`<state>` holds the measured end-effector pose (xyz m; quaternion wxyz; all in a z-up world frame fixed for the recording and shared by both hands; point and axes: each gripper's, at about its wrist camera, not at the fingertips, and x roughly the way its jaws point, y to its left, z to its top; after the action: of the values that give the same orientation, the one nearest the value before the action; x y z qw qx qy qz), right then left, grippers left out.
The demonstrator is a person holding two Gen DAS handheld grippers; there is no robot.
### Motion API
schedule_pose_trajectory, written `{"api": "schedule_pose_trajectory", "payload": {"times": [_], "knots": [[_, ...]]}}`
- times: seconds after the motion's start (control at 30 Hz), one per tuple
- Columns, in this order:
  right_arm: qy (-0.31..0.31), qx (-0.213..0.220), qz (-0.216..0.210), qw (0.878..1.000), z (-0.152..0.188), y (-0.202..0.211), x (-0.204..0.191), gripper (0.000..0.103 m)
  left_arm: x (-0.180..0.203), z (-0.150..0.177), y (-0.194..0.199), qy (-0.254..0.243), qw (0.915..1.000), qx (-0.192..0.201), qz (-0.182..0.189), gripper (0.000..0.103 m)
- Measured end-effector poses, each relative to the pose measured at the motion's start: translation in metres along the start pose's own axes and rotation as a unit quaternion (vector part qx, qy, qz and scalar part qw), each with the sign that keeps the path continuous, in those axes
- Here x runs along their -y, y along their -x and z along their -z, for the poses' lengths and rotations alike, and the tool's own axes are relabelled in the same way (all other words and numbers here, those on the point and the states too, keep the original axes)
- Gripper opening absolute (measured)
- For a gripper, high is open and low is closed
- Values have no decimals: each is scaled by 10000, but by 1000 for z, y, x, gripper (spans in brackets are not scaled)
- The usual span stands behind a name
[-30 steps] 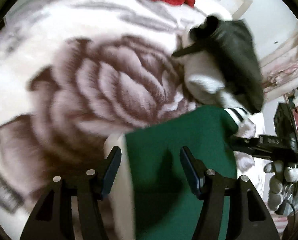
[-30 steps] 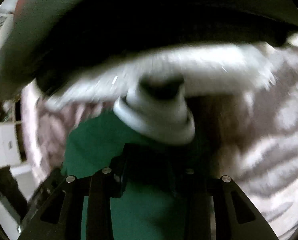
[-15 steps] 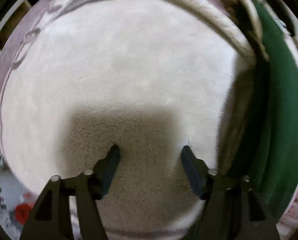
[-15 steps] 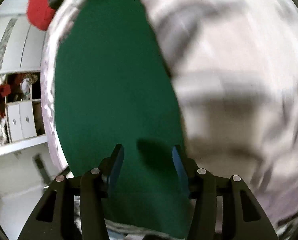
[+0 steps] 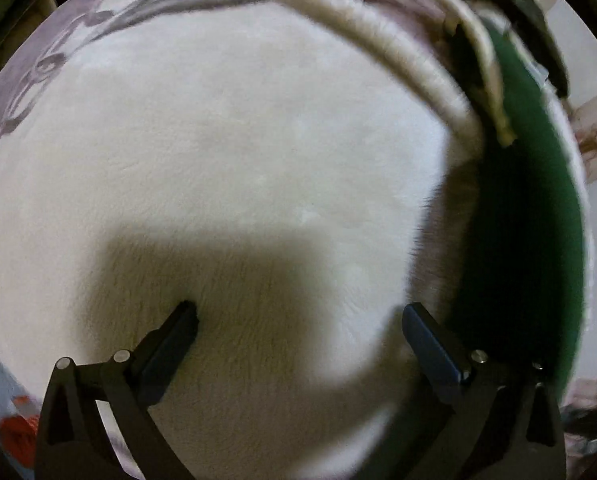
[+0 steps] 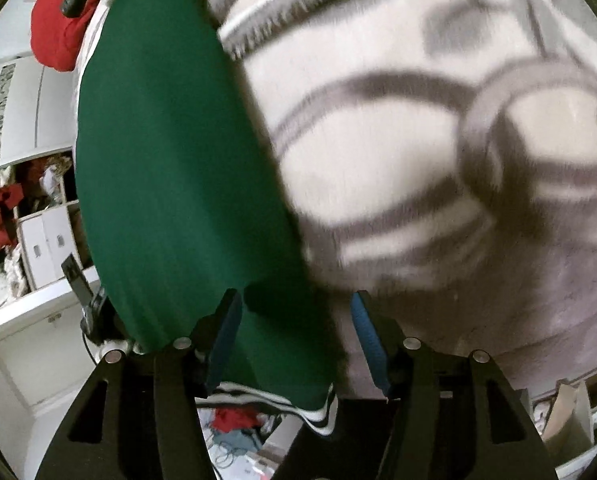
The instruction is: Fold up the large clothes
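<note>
A green garment [image 6: 166,152] with a white fleece lining lies on a patterned blanket. In the left wrist view the fleece lining [image 5: 226,152] fills most of the frame, with the green shell [image 5: 538,208] at the right. My left gripper [image 5: 298,320] is open, its fingers spread just above the fleece. In the right wrist view my right gripper [image 6: 296,320] is open, its fingers either side of the garment's lower edge with the striped cuff [image 6: 298,408] below them.
The grey and white patterned blanket [image 6: 438,140] covers the surface under the garment. A red cloth [image 6: 58,28] lies at the far end. White cabinets and shelves [image 6: 38,240] stand beside the bed. A dark garment [image 5: 530,20] lies beyond the green one.
Both grippers have dropped close to the garment and blanket. The right gripper let go of the white sleeve it carried and opened. The left view swung onto the fleece lining and stayed there.
</note>
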<state>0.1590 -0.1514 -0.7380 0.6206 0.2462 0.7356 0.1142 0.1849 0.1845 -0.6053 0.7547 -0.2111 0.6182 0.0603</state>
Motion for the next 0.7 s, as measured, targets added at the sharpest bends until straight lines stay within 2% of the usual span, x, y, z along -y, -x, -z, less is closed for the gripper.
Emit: {"api": "schedule_pose_trajectory", "payload": {"times": [0.1,0.17,0.3,0.33,0.37,0.4,0.47,0.6,0.67,0.7], "knots": [[-9,-258,-455,9986,10,-17,3,63,-10,26,37,257,9980,-15,581,103],[1,-372,-640,9973,15,-36,-6,63,-8,52,57,349,9946,-199,957,103],[-27,-581,-853,9947,37,-60,-5,60,9,94,67,173,9896,-638,1280,103],[-34,-611,-894,9941,43,-67,-6,50,15,104,65,39,9905,-669,1201,88],[33,-597,-911,9940,50,-73,-11,28,21,111,62,-96,9925,-661,1025,40],[82,-479,-815,9955,55,-74,-15,22,32,113,54,-164,9929,-718,936,20],[113,-289,-707,9970,70,-74,-21,10,32,116,66,-24,9934,-480,1041,19],[63,-43,-663,9978,92,-50,-32,7,20,113,103,319,9885,-80,1475,17],[192,18,-743,9971,99,-33,-45,7,11,111,116,451,9844,-40,1702,17],[221,20,-777,9967,100,-21,-44,7,8,113,115,480,9843,-43,1699,17]]}}
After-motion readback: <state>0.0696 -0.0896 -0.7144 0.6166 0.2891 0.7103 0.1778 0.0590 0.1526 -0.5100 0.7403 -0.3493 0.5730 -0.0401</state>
